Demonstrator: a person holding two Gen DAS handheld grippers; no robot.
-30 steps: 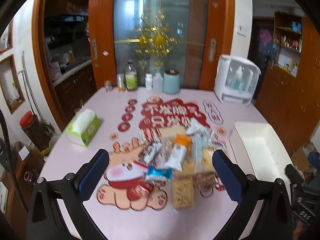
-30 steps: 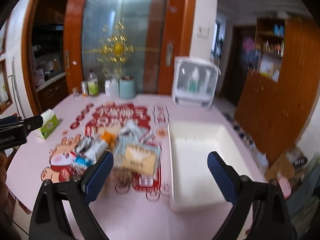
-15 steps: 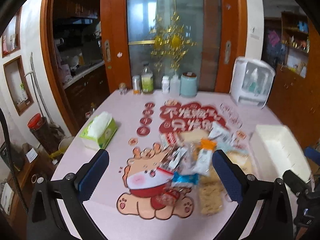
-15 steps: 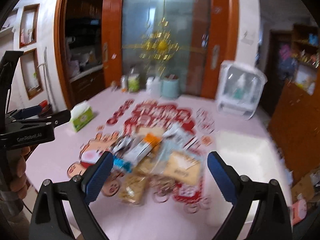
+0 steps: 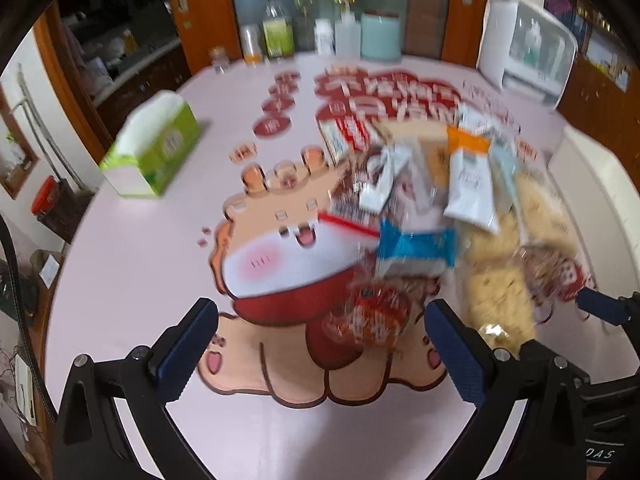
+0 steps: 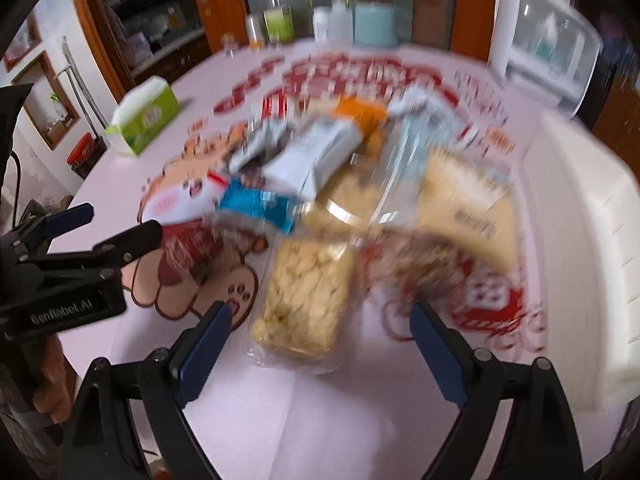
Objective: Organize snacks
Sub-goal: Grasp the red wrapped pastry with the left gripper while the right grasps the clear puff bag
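Snacks [image 6: 320,184] lie heaped on the pink table [image 5: 132,248], toward its right edge, beside a white tray [image 6: 580,240]. My right gripper [image 6: 320,352] hangs above the nearest pack, pale puffed pieces [image 6: 304,300]; its fingers have just been narrowing but are spread and touch nothing. My left gripper [image 5: 320,352] is spread too, empty, above a red-wrapped snack [image 5: 372,316]. Farther off, a green tissue box [image 5: 154,148] sits near the left edge, and bottles [image 5: 276,28] line the far edge.
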